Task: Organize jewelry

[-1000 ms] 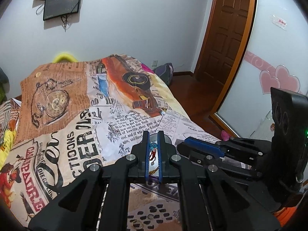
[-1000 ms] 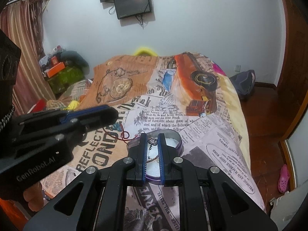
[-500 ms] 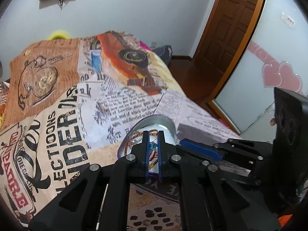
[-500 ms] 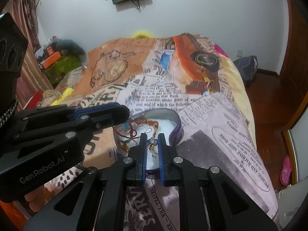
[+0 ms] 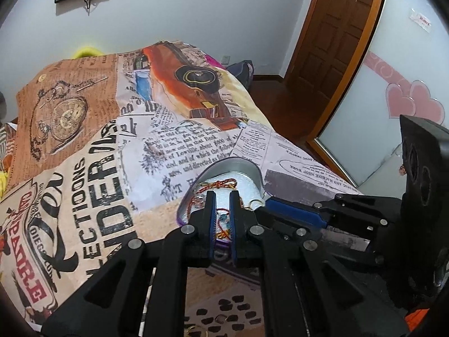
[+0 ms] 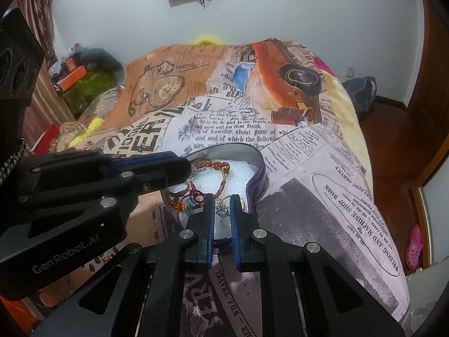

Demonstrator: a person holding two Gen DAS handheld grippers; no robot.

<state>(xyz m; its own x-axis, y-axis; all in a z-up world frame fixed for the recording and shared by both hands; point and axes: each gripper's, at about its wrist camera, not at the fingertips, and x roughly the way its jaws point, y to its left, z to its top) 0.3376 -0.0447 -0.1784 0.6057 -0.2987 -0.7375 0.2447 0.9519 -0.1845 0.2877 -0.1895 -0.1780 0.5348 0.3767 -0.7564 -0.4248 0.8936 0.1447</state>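
You're at the drop — both grippers, left (image 5: 222, 196) and right (image 6: 222, 200), jaws slightly apart over the heart-shaped tin (image 6: 259, 165); release jewelry (image 6: 196, 196) inside

A shiny metal heart-shaped tin (image 6: 259, 168) lined with grainy white foam (image 6: 238, 178) is seen on a matt printed cloth bedspread (image 6: 322, 174), with a glossy wooden door (image 5: 331, 42) at two o'clock.

Heart-shaped tin (image 6: 256, 175): purple wall, silver interior, white foam lining, open, resting on the bedspread; red cord bracelets (image 6: 216, 168), beaded strand (image 6: 182, 206), gold rings (image 6: 234, 198) heaped inside.
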